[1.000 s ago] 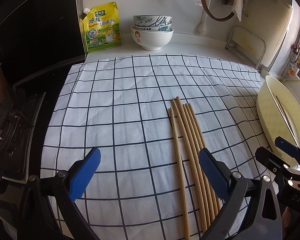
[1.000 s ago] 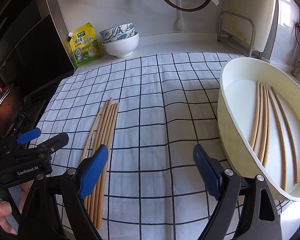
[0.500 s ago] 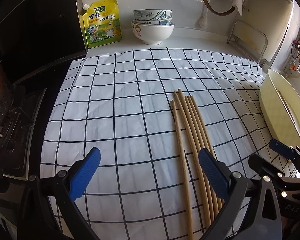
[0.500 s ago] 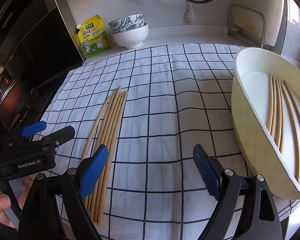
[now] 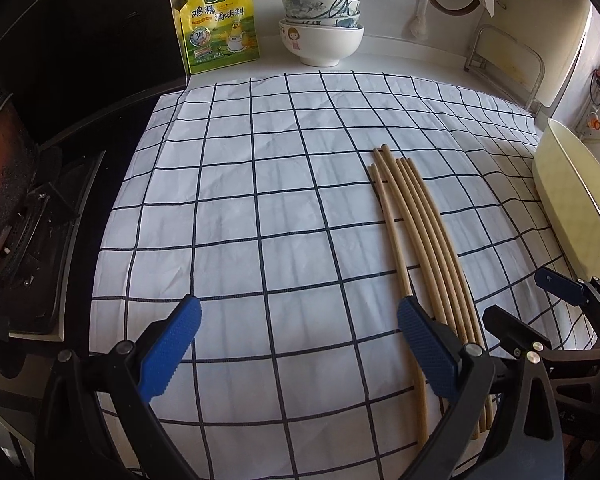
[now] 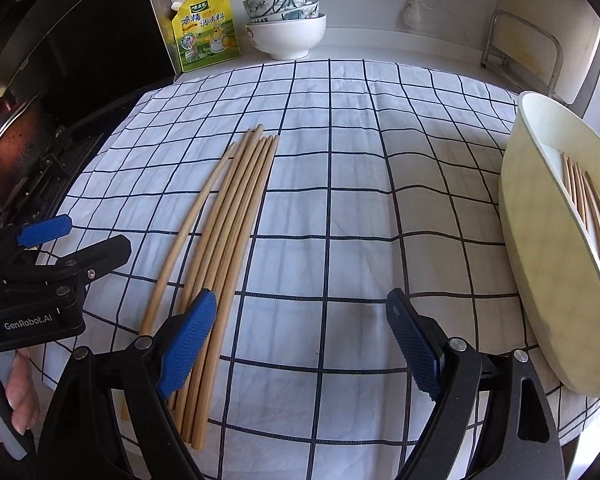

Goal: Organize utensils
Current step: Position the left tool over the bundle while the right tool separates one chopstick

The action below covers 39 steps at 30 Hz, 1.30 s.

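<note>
Over checked cloth (image 5: 260,200): my left gripper (image 5: 300,344) and right gripper (image 6: 300,340) both gape wide, empty; loose chopsticks (image 6: 228,216) lie beneath.

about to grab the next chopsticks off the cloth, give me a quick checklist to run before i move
1. Right gripper open and holding nothing: ok.
2. Left gripper open and holding nothing: ok.
3. Chopsticks on the cloth lying flat in a loose bundle, nothing on top of them: ok.
4. Cream tub upright beside the cloth, room left next to the chopsticks in the tub: ok.
5. Right gripper lined up over the bundle: not ok, only its left finger overlaps it.
6. Exact count left on the cloth: cannot tell.
</note>
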Each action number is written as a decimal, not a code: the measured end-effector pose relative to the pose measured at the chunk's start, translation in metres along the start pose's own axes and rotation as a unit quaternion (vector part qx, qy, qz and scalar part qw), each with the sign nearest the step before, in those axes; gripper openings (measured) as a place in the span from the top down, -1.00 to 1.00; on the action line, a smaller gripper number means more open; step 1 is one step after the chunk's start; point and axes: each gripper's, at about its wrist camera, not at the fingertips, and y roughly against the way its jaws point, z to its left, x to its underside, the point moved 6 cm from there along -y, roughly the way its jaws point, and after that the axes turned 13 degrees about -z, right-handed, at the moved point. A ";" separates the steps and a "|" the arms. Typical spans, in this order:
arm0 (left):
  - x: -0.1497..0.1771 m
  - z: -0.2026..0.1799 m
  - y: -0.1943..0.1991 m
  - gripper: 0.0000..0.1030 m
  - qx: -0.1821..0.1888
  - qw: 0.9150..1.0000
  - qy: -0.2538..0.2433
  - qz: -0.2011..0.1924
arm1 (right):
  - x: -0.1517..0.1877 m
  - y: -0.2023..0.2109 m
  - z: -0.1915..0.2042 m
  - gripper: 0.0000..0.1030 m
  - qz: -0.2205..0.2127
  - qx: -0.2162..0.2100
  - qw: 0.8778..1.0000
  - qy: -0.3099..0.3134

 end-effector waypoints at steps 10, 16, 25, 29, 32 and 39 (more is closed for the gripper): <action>0.003 0.004 0.000 -0.88 -0.001 1.000 0.005 0.000 | 0.005 -0.002 0.006 -0.61 0.006 0.008 1.000 0.016; 0.006 0.007 0.000 -0.88 -0.001 1.000 0.012 0.002 | 0.007 -0.002 0.005 -0.61 0.007 0.016 1.000 0.021; 0.010 -0.009 -0.001 -0.88 0.013 1.000 0.003 0.004 | 0.007 -0.001 -0.014 -0.61 -0.002 0.038 0.999 0.010; 0.012 -0.013 -0.002 -0.88 0.019 1.000 0.004 0.004 | 0.008 0.002 -0.027 -0.61 -0.008 0.049 0.999 0.001; 0.012 -0.017 -0.003 -0.88 0.018 1.000 -0.004 0.003 | 0.007 0.005 -0.031 -0.61 -0.014 0.054 0.998 0.002; 0.013 -0.026 -0.006 -0.88 0.025 0.999 -0.020 0.007 | 0.006 0.010 -0.032 -0.61 -0.026 0.040 0.999 0.000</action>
